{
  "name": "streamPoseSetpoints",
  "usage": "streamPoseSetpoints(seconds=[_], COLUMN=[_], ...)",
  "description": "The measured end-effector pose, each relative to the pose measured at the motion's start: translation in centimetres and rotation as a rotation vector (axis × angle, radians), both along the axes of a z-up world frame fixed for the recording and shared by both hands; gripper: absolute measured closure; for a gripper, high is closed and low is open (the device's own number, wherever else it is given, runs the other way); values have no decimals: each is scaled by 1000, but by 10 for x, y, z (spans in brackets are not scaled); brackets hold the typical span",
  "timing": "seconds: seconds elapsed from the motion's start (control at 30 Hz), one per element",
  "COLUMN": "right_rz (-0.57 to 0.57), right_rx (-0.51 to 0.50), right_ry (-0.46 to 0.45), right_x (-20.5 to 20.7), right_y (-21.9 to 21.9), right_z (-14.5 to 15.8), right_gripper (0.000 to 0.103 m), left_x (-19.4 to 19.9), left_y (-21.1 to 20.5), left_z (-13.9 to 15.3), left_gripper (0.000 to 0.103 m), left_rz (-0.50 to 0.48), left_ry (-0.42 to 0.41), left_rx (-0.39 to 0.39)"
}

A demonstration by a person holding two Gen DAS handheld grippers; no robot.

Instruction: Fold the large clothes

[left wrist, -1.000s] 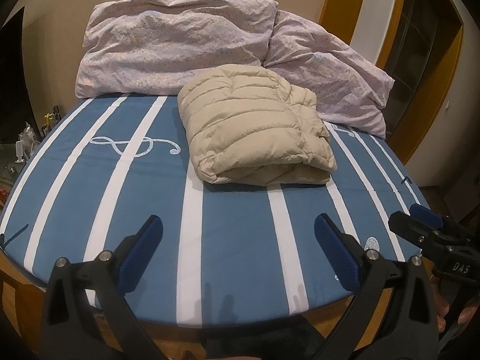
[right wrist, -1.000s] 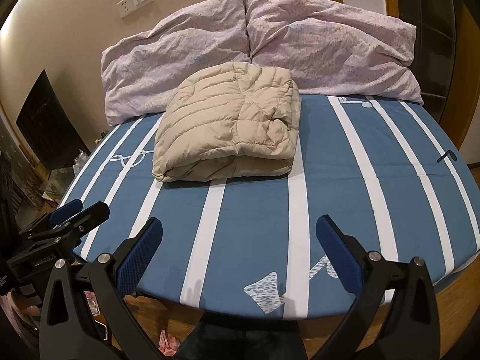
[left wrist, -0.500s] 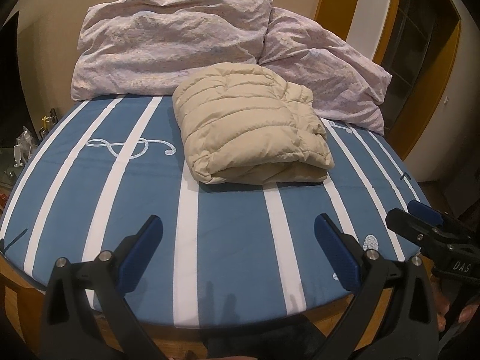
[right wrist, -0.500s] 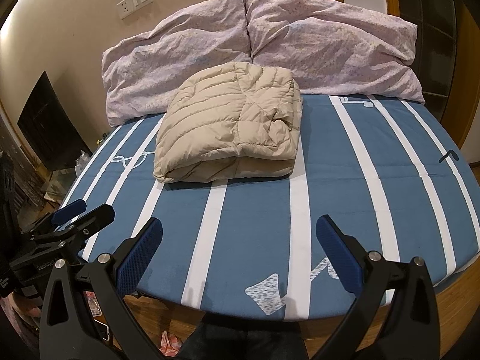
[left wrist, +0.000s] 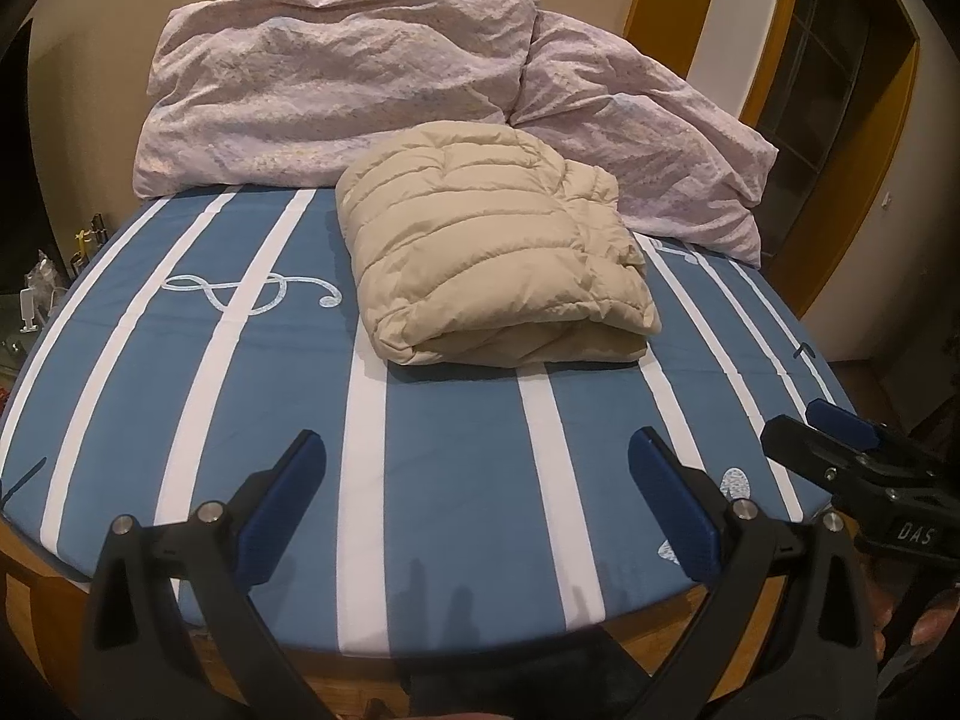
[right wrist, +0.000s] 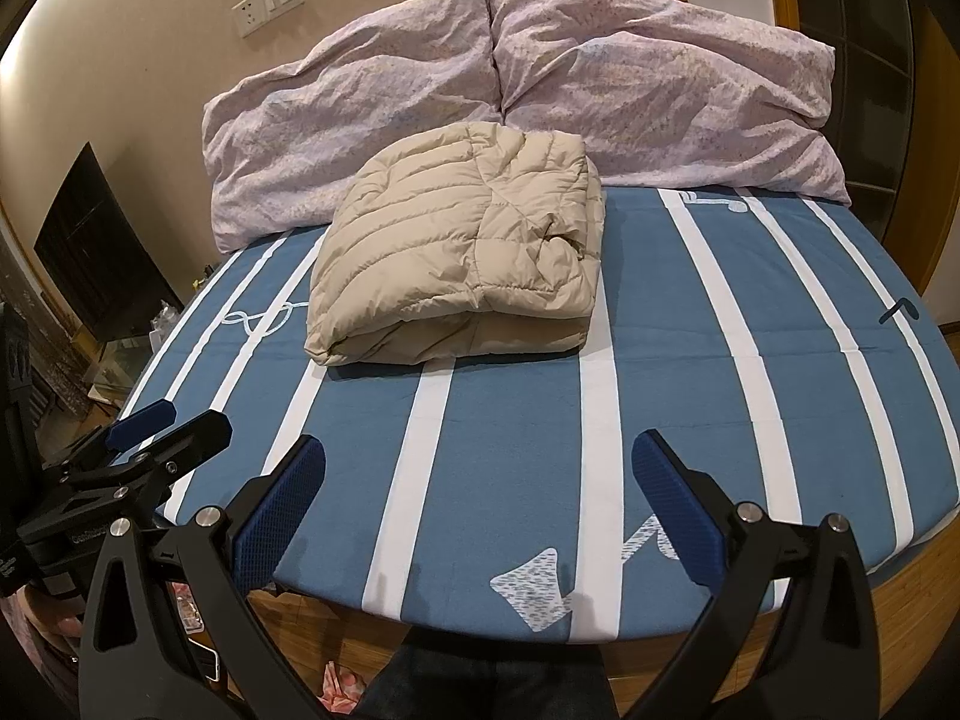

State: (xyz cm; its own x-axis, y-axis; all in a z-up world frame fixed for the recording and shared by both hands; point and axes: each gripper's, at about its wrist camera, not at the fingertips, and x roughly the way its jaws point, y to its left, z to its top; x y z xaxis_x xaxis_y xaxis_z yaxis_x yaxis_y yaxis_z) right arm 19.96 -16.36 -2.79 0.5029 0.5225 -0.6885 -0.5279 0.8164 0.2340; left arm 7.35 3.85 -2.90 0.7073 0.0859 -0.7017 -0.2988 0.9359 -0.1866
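Wide apart stand the black fingers with blue ribbed pads of the left gripper, gripping nothing, low over the near edge of the blue bed sheet with white stripes. In this left wrist view the folded beige quilted puffer jacket lies at about 12 o'clock from the gripper, well apart from it, flat on the sheet. Its far edge touches the two crumpled pale pink pillows leaning on the beige wall at 12 o'clock. At 3 o'clock the right gripper enters the view; from here I cannot tell its spread.

From the right wrist view, the right gripper has its blue-padded fingers wide apart and empty above the sheet's near edge. The jacket sits at 11 to 12 o'clock, well apart, a loose fold on its right side. The pillows lie behind it. At 9 o'clock the left gripper shows. A white wall socket plate sits at 11 o'clock.
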Motion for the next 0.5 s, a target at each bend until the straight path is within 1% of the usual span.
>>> streamPoseSetpoints(seconds=[0.5], right_rz=[2], right_rx=[0], right_ry=[2], right_x=[1], right_y=[0], right_z=[-1], right_gripper=[1], left_x=[2], left_y=[-3], left_z=[-1], left_gripper=[3], left_rz=[2], left_ry=[4], left_rx=[0])
